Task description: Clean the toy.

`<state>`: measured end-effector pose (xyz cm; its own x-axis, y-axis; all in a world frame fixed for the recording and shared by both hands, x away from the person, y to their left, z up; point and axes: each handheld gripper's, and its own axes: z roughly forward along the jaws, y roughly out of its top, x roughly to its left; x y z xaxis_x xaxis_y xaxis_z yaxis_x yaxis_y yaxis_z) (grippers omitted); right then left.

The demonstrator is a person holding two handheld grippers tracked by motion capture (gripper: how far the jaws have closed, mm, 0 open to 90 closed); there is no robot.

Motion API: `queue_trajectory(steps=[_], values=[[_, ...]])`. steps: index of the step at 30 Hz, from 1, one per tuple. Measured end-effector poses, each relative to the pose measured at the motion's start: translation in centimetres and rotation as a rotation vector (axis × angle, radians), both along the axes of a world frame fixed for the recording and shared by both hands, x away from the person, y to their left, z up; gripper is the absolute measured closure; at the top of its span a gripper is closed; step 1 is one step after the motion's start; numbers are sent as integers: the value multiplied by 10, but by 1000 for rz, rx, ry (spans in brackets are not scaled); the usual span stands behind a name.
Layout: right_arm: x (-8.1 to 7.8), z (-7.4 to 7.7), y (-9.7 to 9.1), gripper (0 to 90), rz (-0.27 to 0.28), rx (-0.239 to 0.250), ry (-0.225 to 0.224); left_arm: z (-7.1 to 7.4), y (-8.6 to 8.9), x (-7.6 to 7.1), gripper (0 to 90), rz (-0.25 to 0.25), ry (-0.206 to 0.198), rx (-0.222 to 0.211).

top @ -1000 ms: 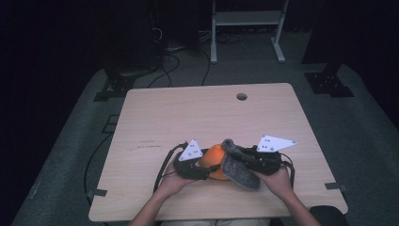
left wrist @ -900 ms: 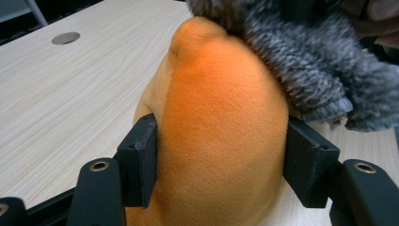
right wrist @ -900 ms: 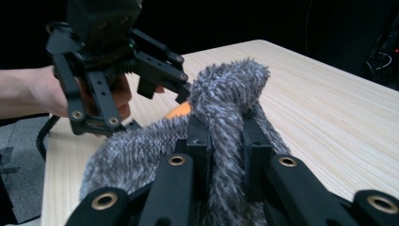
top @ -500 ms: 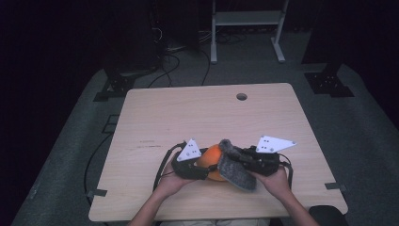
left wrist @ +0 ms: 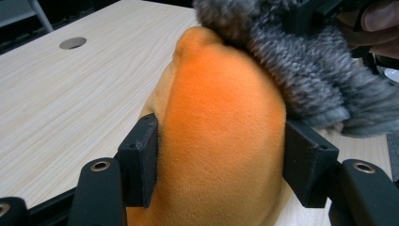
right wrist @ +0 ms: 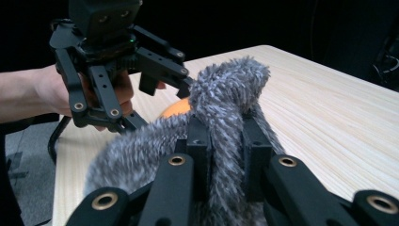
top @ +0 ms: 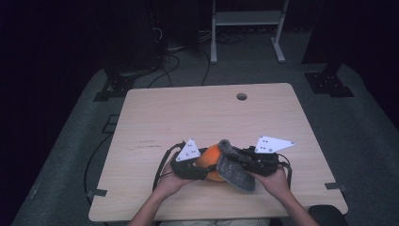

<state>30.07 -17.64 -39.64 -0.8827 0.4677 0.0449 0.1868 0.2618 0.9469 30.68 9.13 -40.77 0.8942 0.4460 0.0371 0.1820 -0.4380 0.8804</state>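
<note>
Down at 6 o'clock on the table [top: 155, 117], both grippers meet. The left gripper [left wrist: 221, 155] squeezes a soft orange toy [left wrist: 221, 141] from both sides. The right gripper [right wrist: 226, 136] pinches a fold of fuzzy grey cloth [right wrist: 226, 94] tight. The grey cloth lies over the toy's 3 o'clock side, touching it. It looks like the cloth is being pulled on or off the toy; I cannot tell which. Next, one hand must hold firm while the other tugs gently.
</note>
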Motion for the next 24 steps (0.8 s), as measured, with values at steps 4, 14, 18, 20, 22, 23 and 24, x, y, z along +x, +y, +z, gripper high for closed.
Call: queue_trajectory(steps=[4,14,18,20,22,23,24], values=[[7,-9,-7,769,-42,-27,21,0,4,1,366,5,13,-19],[2,-2,-1,769,-10,-1,-3,3,-5,-2,341,-9,-10,30],[8,-9,-8,769,-26,-11,37,1,3,6,204,-53,82,-41],[9,-10,-12,769,-31,-8,48,0,8,10,177,-49,95,-70],[10,-10,-14,769,-37,-9,44,-5,12,15,117,-26,121,-64],[11,-10,-15,768,-37,-9,46,-8,13,18,102,-25,142,-56],[11,-10,-16,768,-42,-8,48,-13,14,21,92,-38,178,-59]])
